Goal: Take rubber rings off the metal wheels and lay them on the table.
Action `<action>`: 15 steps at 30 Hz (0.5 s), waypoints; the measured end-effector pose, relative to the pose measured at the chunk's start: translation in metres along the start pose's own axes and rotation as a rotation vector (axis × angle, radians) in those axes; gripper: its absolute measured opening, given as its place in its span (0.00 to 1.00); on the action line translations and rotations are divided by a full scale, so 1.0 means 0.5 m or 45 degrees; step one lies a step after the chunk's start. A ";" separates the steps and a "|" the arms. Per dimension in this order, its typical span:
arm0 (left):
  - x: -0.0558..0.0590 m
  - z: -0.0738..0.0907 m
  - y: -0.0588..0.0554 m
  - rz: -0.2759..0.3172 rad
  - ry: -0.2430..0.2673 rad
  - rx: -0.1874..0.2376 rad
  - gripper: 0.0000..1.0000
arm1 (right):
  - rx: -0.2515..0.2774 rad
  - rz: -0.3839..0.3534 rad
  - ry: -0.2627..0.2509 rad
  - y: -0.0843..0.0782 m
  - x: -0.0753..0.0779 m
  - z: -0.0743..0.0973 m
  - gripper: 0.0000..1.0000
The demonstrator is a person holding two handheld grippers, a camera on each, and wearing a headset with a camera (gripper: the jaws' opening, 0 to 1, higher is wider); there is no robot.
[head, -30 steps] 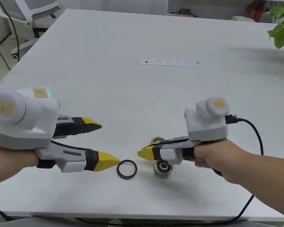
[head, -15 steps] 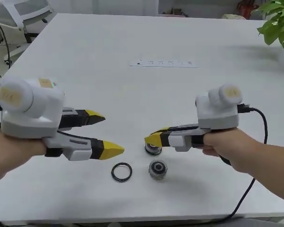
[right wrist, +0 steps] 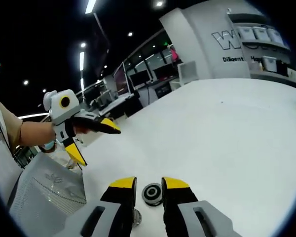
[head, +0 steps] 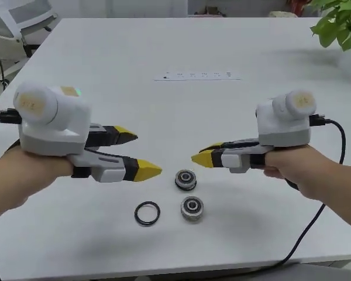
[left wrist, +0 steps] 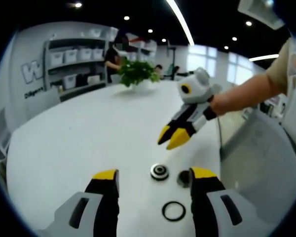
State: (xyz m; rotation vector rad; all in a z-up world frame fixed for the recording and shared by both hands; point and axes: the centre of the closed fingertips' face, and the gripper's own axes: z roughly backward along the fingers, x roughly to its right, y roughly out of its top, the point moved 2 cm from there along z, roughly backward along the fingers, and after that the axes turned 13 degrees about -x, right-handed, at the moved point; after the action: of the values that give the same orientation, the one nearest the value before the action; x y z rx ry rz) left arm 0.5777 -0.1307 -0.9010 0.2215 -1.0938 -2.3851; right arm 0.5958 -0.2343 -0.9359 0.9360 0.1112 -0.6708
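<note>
I am holding my left gripper (head: 143, 153) spread wide and my right gripper (head: 198, 158) narrowly parted, both empty above the worktop (head: 164, 105); one rubber ring (head: 147, 213) is lying free; the nearer wheel (head: 192, 208) is looking bare; the farther wheel (head: 186, 180) is seemingly wearing a ring yet to come off.

the table (head: 164, 52) is smooth, matt white, with a faint sheen. the rubber ring (head: 147, 213) looks dull black and smooth. the farther metal wheel (head: 186, 180) and the nearer metal wheel (head: 192, 208) have bright polished rims around dark centres. the left gripper (head: 146, 153) and the right gripper (head: 198, 155) have matt grey-white plastic shells and smooth yellow tips.
</note>
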 end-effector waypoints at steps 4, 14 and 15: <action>-0.004 -0.013 0.006 -0.005 -0.004 -0.010 0.58 | -0.003 0.015 -0.018 -0.004 0.010 0.007 0.18; -0.006 -0.051 0.013 -0.008 -0.027 -0.034 0.56 | -0.035 0.047 -0.063 -0.027 0.042 0.011 0.19; -0.005 -0.056 0.012 -0.009 -0.031 -0.038 0.55 | -0.044 0.054 -0.067 -0.031 0.045 0.010 0.19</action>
State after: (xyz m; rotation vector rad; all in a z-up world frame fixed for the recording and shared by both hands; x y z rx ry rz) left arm 0.5918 -0.1515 -0.9150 0.1871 -1.0695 -2.4141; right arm 0.6038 -0.2555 -0.9524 0.8846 0.0558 -0.6522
